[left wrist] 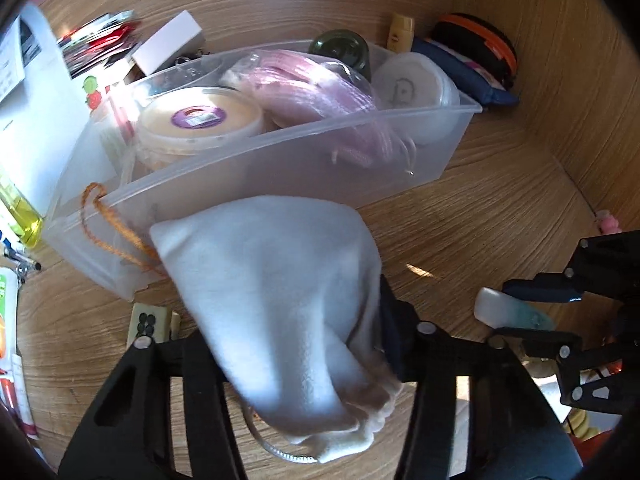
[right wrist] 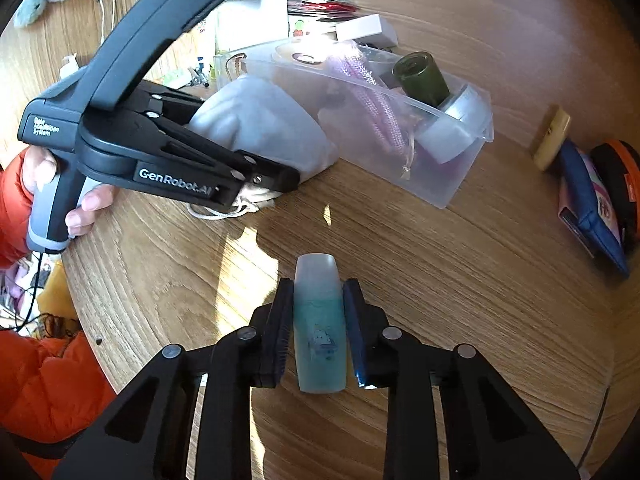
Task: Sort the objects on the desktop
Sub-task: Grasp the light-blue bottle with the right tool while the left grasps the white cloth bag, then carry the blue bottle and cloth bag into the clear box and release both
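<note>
My left gripper (left wrist: pixel 280 344) is shut on a white drawstring pouch (left wrist: pixel 276 276), gripping it near its gathered neck. The pouch leans against the front wall of a clear plastic bin (left wrist: pixel 280 168) on the wooden desk. In the right wrist view the same left gripper (right wrist: pixel 276 184) pinches the pouch (right wrist: pixel 260 128) beside the bin (right wrist: pixel 452 184). My right gripper (right wrist: pixel 318 320) is shut on a small frosted bottle of blue liquid (right wrist: pixel 320 328), lying flat on the desk with its cap end pointing away. In the left wrist view that bottle (left wrist: pixel 508 312) shows at the right.
The bin holds a tub with a purple label (left wrist: pixel 200 120), a pink cord bundle (left wrist: pixel 312 88), a dark green jar (left wrist: pixel 344 50) and a white round container (left wrist: pixel 416 88). A mahjong tile (left wrist: pixel 146 320) lies before it. A blue pouch (right wrist: pixel 592 208) and an orange-black case (right wrist: pixel 624 176) lie at the right.
</note>
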Tool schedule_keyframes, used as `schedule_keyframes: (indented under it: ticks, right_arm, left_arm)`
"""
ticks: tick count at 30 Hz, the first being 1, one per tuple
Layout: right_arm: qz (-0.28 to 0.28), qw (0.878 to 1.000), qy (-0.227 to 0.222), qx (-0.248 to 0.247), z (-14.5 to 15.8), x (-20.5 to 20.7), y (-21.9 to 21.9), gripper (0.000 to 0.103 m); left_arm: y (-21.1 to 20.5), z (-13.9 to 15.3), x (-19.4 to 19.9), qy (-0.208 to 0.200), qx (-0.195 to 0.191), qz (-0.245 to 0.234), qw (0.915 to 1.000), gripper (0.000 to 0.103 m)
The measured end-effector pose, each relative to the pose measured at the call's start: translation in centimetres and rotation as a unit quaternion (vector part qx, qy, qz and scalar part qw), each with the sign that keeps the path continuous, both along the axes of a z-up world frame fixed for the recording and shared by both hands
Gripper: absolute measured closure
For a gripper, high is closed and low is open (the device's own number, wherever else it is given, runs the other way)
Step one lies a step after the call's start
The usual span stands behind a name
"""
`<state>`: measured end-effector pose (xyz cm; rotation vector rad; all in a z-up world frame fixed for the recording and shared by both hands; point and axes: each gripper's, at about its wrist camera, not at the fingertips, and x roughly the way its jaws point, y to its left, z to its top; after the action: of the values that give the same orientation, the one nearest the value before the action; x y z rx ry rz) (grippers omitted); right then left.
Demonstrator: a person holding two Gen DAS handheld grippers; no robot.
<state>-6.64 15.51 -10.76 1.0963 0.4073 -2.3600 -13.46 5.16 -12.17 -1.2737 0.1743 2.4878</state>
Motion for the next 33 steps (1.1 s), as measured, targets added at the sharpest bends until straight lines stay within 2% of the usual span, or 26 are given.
schedule_keyframes:
  ticks: [5,14,24,33]
  right_arm:
    - [-0.008,1.000,0.010,-0.017,0.9,0.0,0.3,0.080]
    - [-0.035,0.997,0.045,-0.042,3.8,-1.9,1.1,0.080]
    - [-0.061,0.992,0.070,-0.080,7.4,-4.3,2.3,0.080]
    - [-0.064,0.989,0.098,-0.092,10.0,-5.9,1.7,0.080]
  left_arm:
    - [-0.4,1.1,1.4,0.015,0.013,0.001,0.9998,0.059]
    - [-2.9,5.8,3.6,0.079,0.037,0.013,0.9961,0.059]
    - [-7.9,11.0,2.5,0.127,0.080,0.064,0.9866,0.059]
    - [-9.7,13.8,0.8,0.159,0.086,0.076,0.9805,0.059]
